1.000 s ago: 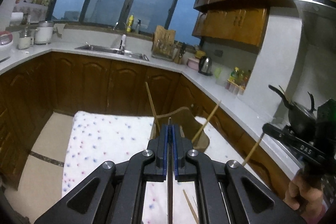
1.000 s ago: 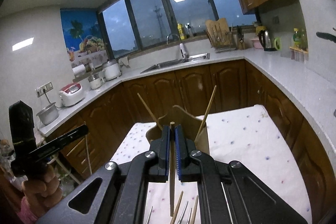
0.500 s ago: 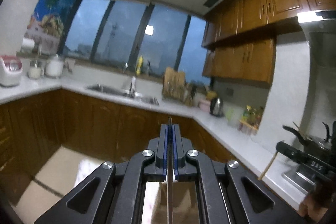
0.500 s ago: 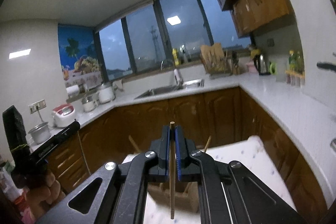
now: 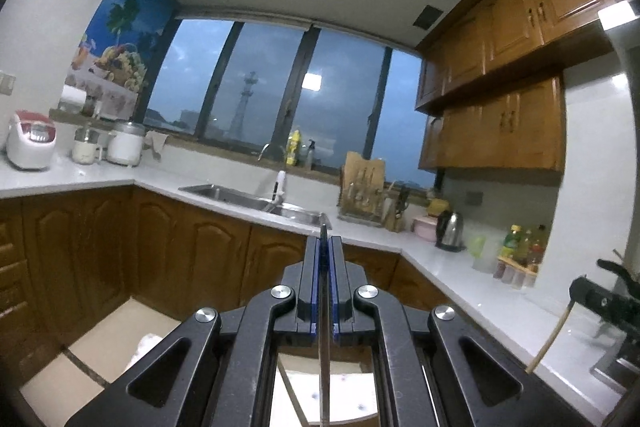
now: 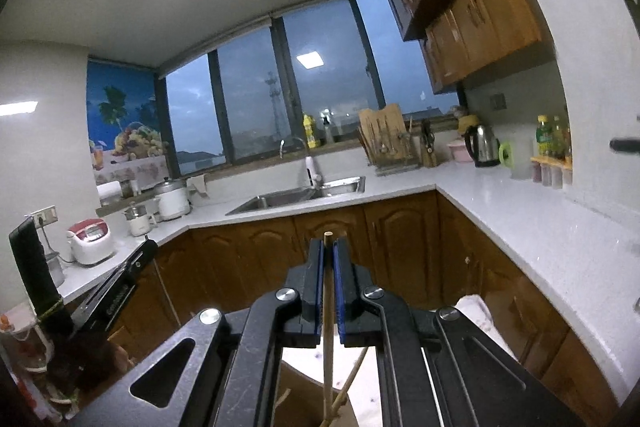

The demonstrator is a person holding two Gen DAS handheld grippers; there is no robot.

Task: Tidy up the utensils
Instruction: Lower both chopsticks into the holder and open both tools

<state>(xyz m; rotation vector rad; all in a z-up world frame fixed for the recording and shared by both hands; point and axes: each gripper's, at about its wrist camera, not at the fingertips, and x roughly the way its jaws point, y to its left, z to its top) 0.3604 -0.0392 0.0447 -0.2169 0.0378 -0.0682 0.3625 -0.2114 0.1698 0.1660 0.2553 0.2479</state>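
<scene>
Left gripper [image 5: 324, 255]: jaws clamped on a thin dark metal utensil [image 5: 323, 355], which hangs straight down between the blue pads [image 5: 317, 279], tip poking just above them. Held high and level now, over the near edge of the white dotted cloth [image 5: 352, 403]. A second ago the same view looked down on most of that cloth and the wooden holder; now only a strip of cloth shows at the bottom, with the sink [image 5: 256, 197] and window filling the far side. Reads as a lift clear of the table with the piece held fast.

Right gripper [image 6: 328, 259]: jaws closed on a wooden chopstick [image 6: 328, 339], upright between the pads, blunt top just above them, lower end reaching down toward the wooden holder [image 6: 300, 399]. Holder sits near, right below the jaws, with another chopstick [image 6: 352, 379] leaning in it. A second ago the holder stood further off with two sticks slanting out; now it lies almost under the gripper. Seen also at the right edge of the left view, chopstick dangling beneath.

Meaning for the task, as a judgement: both pieces picked up and carried, neither yet stowed. Chopstick looks nearly lined up over the holder, so lowering and letting go seems next; metal utensil likely waits its turn. Risk: the leaning stick in the holder may block or deflect the incoming one.
</scene>
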